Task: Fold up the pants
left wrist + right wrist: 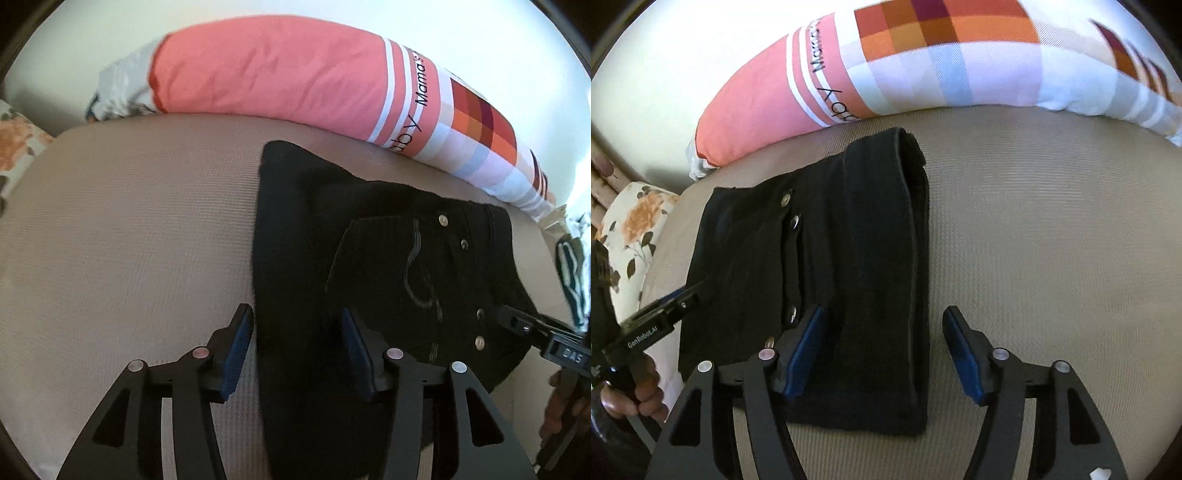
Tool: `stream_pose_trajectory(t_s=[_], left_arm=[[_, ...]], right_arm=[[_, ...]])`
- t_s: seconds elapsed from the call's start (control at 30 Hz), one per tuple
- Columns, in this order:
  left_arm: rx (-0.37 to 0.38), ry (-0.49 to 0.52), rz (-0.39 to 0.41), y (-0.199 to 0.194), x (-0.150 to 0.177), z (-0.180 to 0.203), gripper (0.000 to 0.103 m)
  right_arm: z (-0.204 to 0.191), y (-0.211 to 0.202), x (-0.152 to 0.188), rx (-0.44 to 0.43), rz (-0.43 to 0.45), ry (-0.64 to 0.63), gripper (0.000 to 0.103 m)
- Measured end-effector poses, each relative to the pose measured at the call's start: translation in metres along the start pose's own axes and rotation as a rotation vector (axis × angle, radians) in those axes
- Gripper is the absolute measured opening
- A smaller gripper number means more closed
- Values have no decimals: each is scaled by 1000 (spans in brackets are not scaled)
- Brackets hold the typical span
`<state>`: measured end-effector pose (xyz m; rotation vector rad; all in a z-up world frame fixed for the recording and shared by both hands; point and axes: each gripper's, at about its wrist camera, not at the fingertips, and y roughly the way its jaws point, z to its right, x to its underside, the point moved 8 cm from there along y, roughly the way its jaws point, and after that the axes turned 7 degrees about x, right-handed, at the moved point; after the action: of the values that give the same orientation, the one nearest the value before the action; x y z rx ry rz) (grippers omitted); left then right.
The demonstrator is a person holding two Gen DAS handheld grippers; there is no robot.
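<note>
Left wrist view: black pants, folded into a compact stack w/ metal studs showing, lie on a beige bed surface near a pink-and-checked bolster pillow. Left gripper straddles the stack's edge, jaws apart, pads not pressing. Right gripper likewise apart over the opposite edge, gripping nothing.

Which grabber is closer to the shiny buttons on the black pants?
Right. The right gripper has one finger beside the buttons; the left gripper straddles the pants' opposite edge.
</note>
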<state>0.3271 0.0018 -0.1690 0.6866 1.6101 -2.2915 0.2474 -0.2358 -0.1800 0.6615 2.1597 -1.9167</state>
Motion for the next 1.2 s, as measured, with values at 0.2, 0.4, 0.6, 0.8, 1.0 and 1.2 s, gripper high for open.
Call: stream_pose_trajectory(t_s=[0.2, 0.4, 0.6, 0.8, 1.0, 1.2], left_arm=[[-110, 54, 51, -46, 26, 4, 60], [-118, 63, 80, -90, 54, 16, 60], [-174, 105, 155, -134, 75, 31, 60], [-184, 85, 203, -166, 96, 40, 61], [-205, 90, 217, -179, 117, 46, 61], [-218, 90, 223, -181, 127, 49, 61]], right_arm=[[-6, -51, 23, 85, 84, -50, 64], [-27, -94, 59, 75, 126, -85, 64], [-49, -129, 79, 98, 179, -92, 65], [-64, -156, 94, 127, 252, -99, 72], [-72, -169, 114, 140, 288, -101, 73], [-77, -172, 121, 134, 321, -100, 76]])
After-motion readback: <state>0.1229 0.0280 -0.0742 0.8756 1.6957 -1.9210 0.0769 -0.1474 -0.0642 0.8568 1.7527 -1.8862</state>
